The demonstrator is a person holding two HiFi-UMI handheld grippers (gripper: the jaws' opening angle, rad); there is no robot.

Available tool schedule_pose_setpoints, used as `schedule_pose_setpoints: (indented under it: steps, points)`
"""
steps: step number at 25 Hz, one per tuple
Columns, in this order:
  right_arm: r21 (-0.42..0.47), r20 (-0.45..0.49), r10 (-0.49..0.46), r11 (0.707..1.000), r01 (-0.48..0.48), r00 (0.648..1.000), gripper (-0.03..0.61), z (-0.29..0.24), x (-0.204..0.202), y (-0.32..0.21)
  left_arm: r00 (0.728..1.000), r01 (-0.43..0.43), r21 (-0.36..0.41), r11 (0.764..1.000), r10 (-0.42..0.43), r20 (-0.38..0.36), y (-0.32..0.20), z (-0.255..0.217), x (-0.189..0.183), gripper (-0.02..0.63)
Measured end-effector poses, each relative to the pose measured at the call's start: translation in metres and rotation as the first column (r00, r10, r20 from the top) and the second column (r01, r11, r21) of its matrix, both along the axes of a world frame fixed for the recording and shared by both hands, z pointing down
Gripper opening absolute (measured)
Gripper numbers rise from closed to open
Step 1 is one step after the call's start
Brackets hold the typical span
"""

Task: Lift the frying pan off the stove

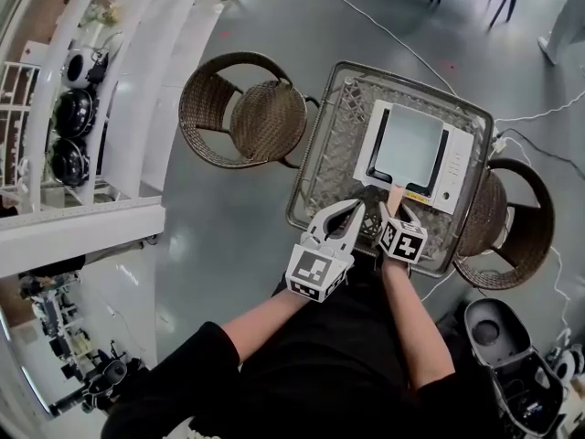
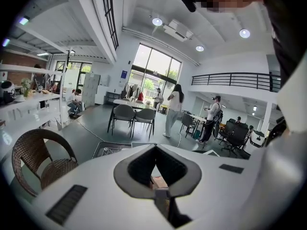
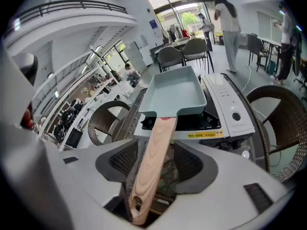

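**Square pan sits on the stove, its handle between spread jaws**

The frying pan [image 1: 409,144] is a pale, square one, and nothing is inside it. It sits on top of the white stove [image 1: 457,167]. Its wooden handle [image 1: 395,195] sticks out over the stove's near edge, toward the person.

The right gripper [image 1: 395,210] is at that near edge. Its jaws are spread, and the handle lies in the gap between them without being pinched. The left gripper [image 1: 355,208] is just beside the stove's near left corner. Its jaws are pressed together at the tips and hold nothing.

The stove stands on a tabletop [image 1: 315,154] with a woven wicker frame, and takes up the right half of it. One wicker chair [image 1: 242,112] stands to the left of the stove and another [image 1: 512,218] to its right. The floor [image 1: 228,245] is grey and smooth. Far left of the stove are long white shelves [image 1: 119,80]. The left gripper view shows a high white room with a big window [image 2: 156,68], some grey chairs and several people standing.
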State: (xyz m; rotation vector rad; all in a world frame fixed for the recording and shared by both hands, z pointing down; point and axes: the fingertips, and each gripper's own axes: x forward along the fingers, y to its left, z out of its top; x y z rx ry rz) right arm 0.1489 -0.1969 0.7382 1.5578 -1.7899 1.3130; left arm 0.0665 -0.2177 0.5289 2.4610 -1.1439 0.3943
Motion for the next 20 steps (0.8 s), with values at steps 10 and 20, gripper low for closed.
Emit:
schedule_pose_setpoints:
  steps: [10,20]
  points:
    - [-0.071,0.018,0.024,0.997,-0.023,1.0,0.233,0.015,-0.004,-0.015,1.0,0.029,-0.016,0.999,-0.029,-0.003,-0.006,0.001,-0.005,0.006]
    - [-0.117,0.001,0.043,0.992,-0.043,0.999,0.233,0.029,0.004,-0.021,0.999,0.047,-0.034,0.998,-0.047,0.009,-0.013,0.012,-0.005,0.006]
